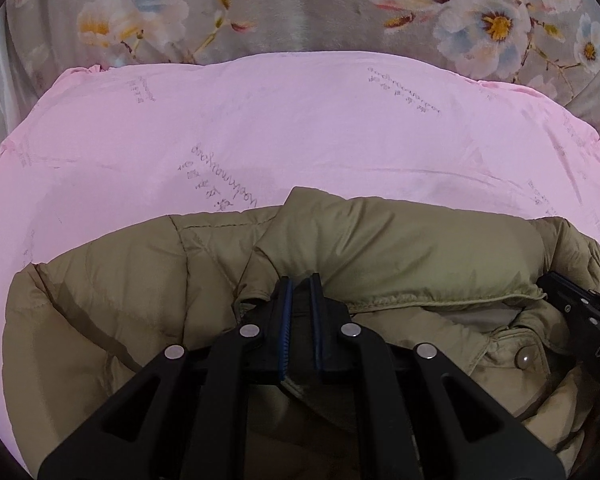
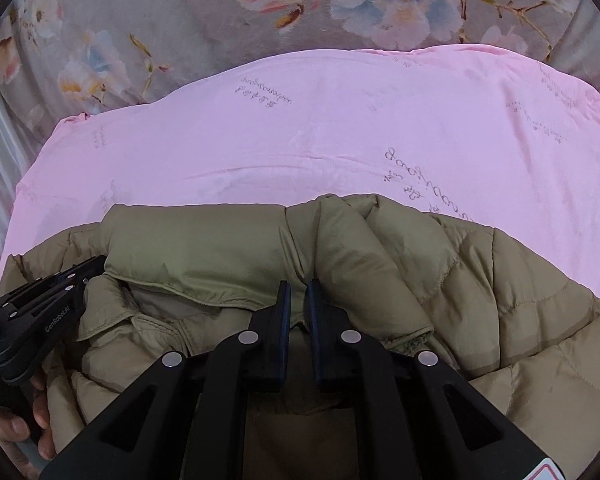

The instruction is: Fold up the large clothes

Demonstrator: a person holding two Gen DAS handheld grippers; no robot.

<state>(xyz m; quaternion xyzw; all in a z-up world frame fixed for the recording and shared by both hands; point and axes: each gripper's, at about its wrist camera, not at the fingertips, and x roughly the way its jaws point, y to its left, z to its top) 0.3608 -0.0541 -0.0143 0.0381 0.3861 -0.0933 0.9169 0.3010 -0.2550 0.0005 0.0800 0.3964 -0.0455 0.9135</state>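
Note:
An olive-tan padded jacket (image 1: 400, 248) lies on a pink sheet (image 1: 260, 128), its puffy collar toward the far side. My left gripper (image 1: 301, 285) is shut on a fold of the jacket near the collar's left end. A metal snap button (image 1: 525, 358) shows on the placket to its right. In the right wrist view the same jacket (image 2: 480, 280) fills the lower half. My right gripper (image 2: 299, 289) is shut on jacket fabric by the collar's right end. The left gripper (image 2: 60, 284) also shows at the left edge there, and the right gripper's body (image 1: 584, 316) shows in the left wrist view.
The pink sheet (image 2: 340, 128) carries faint printed script. Beyond it lies a grey floral blanket (image 1: 300, 8), also in the right wrist view (image 2: 180, 12). A hand (image 2: 16, 432) holds the left gripper's handle at lower left.

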